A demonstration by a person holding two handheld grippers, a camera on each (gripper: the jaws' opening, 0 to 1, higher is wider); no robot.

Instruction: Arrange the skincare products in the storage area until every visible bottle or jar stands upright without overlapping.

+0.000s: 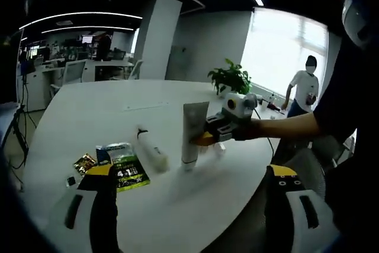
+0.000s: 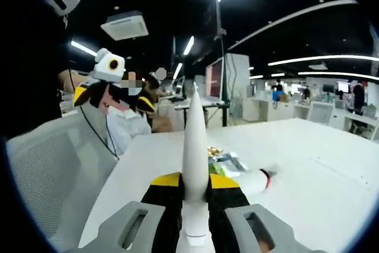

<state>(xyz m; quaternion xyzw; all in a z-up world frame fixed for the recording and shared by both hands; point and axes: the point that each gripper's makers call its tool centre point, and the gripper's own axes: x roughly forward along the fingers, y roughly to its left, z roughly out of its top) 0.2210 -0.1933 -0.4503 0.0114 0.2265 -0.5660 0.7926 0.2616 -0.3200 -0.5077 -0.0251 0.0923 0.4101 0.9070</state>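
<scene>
Left gripper view: 1 white tube [image 1: 193, 130] was seen standing cap-down on the round white table [image 1: 118, 105], clamped near its middle by the right gripper [image 1: 201, 139], which entered from the right on a person's hand [image 1: 251, 127]. 1 white bottle [image 1: 151, 150] was seen lying on its side just left of the tube, apart from it. 3 sachets were counted near the table's front edge: 1 green sachet [image 1: 127, 170] bearing the digits "4" and "1", 1 blue sachet [image 1: 104, 154] partly under it, and 1 gold sachet [image 1: 84, 163] beside those. No other writing could be read. The left gripper [image 1: 189, 217] was held wide open with nothing between its jaws. 1 potted plant [image 1: 231, 79] was seen at the far edge.

In the right gripper view, the tube [image 2: 195, 164] was seen upright between the closed jaws, with the bottle [image 2: 251, 182] and sachets [image 2: 222, 161] lying beyond it and the left gripper [image 2: 112, 96] raised at the left.
</scene>
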